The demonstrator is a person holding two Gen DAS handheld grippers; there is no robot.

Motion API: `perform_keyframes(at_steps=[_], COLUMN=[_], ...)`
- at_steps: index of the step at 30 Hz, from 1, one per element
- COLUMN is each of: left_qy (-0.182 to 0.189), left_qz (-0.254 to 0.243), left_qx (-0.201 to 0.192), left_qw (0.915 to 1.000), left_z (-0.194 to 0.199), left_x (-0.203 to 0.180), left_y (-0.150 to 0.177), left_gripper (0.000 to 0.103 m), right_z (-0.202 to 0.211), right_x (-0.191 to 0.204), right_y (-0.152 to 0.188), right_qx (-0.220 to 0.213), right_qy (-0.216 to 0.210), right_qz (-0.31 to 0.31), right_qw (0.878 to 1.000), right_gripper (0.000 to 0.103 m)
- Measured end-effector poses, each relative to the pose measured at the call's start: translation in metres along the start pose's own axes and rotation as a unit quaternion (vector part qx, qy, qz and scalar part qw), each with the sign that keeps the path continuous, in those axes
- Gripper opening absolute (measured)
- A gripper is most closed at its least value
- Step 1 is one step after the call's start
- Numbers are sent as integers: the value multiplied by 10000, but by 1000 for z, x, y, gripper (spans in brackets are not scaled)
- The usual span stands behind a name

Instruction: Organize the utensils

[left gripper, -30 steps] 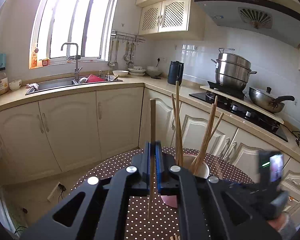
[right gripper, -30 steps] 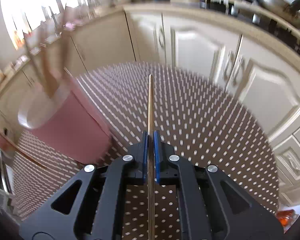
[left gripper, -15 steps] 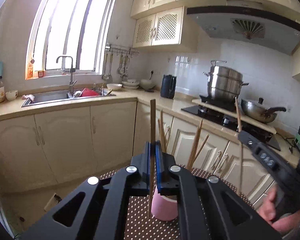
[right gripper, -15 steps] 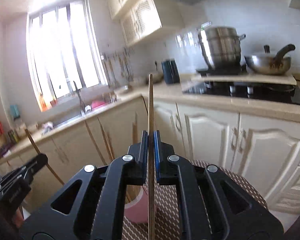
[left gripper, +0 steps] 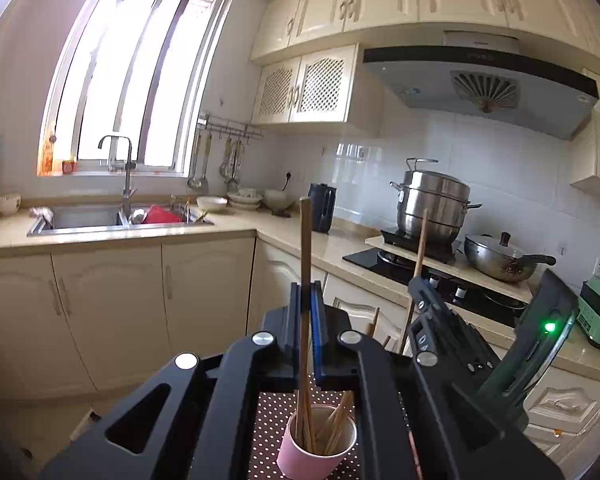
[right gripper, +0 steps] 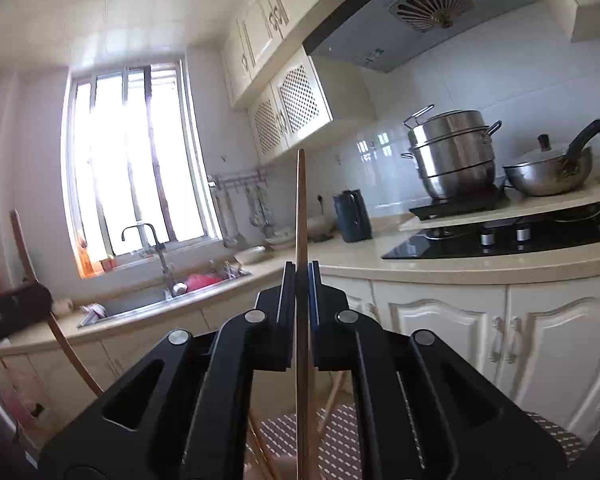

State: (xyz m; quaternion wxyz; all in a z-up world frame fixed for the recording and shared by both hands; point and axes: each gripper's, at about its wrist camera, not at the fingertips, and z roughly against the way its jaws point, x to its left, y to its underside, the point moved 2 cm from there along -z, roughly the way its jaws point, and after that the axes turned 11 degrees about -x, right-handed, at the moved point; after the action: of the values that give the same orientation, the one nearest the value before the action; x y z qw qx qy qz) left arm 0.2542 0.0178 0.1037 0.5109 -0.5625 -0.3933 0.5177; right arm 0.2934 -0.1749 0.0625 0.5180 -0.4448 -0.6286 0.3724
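Wooden chopsticks are the matter in hand: several already stand bunched in the pink cylindrical cup (left gripper: 316, 446), seen at 6 o'clock in the left wrist view, so that part of the sorting is judged done. Two more are not yet put away. One long wooden chopstick (left gripper: 305, 280) is clamped upright in the left tongs (left gripper: 306, 320), whose blue pads are closed tight on it, its lower end hanging over the cup's mouth. A second pale wooden chopstick (right gripper: 301, 264) is pinched the same way in the right tongs (right gripper: 301, 300), likewise fully closed on it. Both are judged to need lowering into the cup; whether more utensils lie loose cannot be told.

The cup is carried on a round worktop covered in brown cloth with white dots (left gripper: 274, 412). A kitchen is shown behind: a steel sink (left gripper: 100, 218) under the bright window at 10 o'clock, cream cabinets, a stacked steel steamer pot (left gripper: 434, 200) on the black hob at 2 o'clock.
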Motion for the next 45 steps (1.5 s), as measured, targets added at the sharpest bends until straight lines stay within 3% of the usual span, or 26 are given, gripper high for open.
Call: perform_keyframes(at_steps=[8, 13, 16, 19, 20, 22, 23, 24, 32, 45], left_qy=[-66, -10, -154, -62, -68, -121, -134, -138, -217, -200], left_qz=[29, -82, -290, -329, -377, -493, -522, -547, -489, -420], left_qx=[535, 934, 997, 1135, 1160, 1118, 1080, 1067, 1072, 1200], left_qw=[9985, 9956, 9945, 9930, 9925, 9924, 9927, 9927, 9928, 9917], left_z=[-34, -54, -59, -60, -59, -54, -51, -47, -21, 26], left_x=[7, 9, 13, 16, 16, 16, 16, 17, 23, 21], left_y=[31, 59, 77, 87, 90, 94, 95, 97, 100, 118], left_gripper=[5, 5, 7, 8, 14, 33, 34, 34, 34, 36], right_z=[-12, -12, -10, -2, 1, 9, 15, 20, 61, 113], right_x=[6, 0, -6, -14, -15, -17, -19, -21, -31, -31], right_y=[34, 57, 59, 57, 59, 58, 57, 56, 49, 35], right_qx=[97, 832, 1428, 1865, 1932, 1973, 1947, 1885, 1906, 1964], right_qy=[-229, -418, -635, -726, -704, -606, -543, -492, -226, -132], right_qz=[261, 375, 268, 229, 293, 435, 506, 523, 561, 556], right_qw=[9994, 9949, 9873, 9795, 9782, 9775, 9781, 9794, 9798, 9789], right_gripper=[7, 7, 7, 8, 9, 25, 51, 61, 61, 72])
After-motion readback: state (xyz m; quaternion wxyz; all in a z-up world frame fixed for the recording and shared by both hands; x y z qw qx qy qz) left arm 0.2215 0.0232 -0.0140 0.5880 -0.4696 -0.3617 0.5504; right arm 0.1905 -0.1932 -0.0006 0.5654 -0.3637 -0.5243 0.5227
